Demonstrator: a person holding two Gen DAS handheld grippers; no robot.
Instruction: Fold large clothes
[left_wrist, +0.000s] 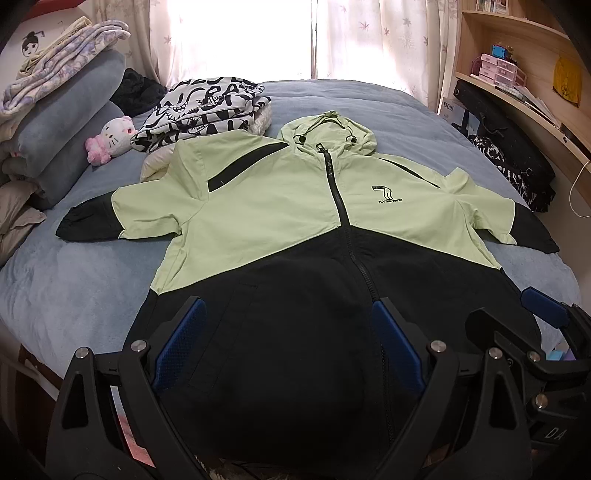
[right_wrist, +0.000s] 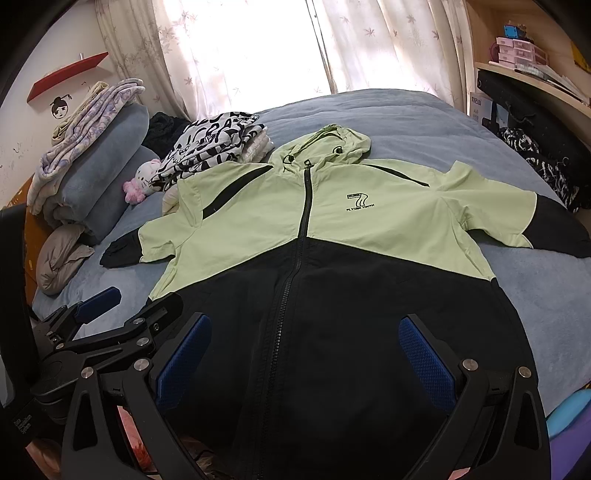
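Flat on bed (left_wrist: 92, 280), jacket (left_wrist: 295, 206) w/ "FLYING YOUTH" logo (left_wrist: 386, 194), both grippers wide open, empty

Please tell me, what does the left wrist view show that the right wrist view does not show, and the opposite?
Only the left wrist view shows the right claw, at its right edge, and a yellow cloth on the shelf. Only the right wrist view shows the left claw, at its left edge, and a red wall shelf. Both show the green and black jacket spread flat and zipped on the blue bed, the plush toy, the black and white folded cloth and the curtains. Both claws are open and hold nothing.
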